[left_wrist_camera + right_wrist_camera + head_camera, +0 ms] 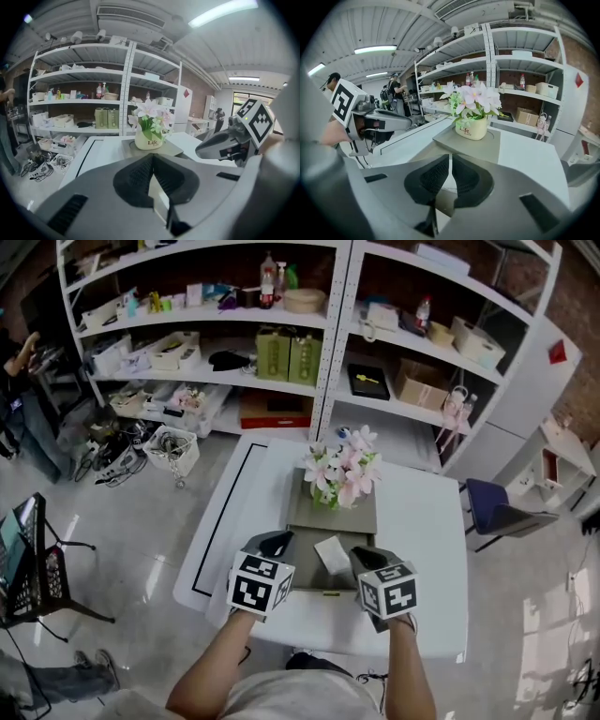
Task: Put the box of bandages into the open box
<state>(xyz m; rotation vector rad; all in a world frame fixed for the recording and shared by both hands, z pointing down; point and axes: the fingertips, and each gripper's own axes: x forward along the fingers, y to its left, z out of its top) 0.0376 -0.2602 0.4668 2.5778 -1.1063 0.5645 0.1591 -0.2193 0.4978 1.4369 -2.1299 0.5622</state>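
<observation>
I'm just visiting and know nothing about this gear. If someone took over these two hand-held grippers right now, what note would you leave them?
Left gripper: jaws shut, empty.
Right gripper: jaws shut, empty.
The small white box of bandages lies between them, in the near half of the flat grey open box. A pot of pink flowers stands on the far half.
Done: the placing looks finished.
Left: confirm it sits fully inside, then draw both grippers back.

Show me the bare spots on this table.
Widest: the table right of the grey box, to its right edge. A narrower strip lies between that box and the black line at left. Crowded: the flower pot on the box's far end; small white box, left gripper and right gripper at its near end.
</observation>
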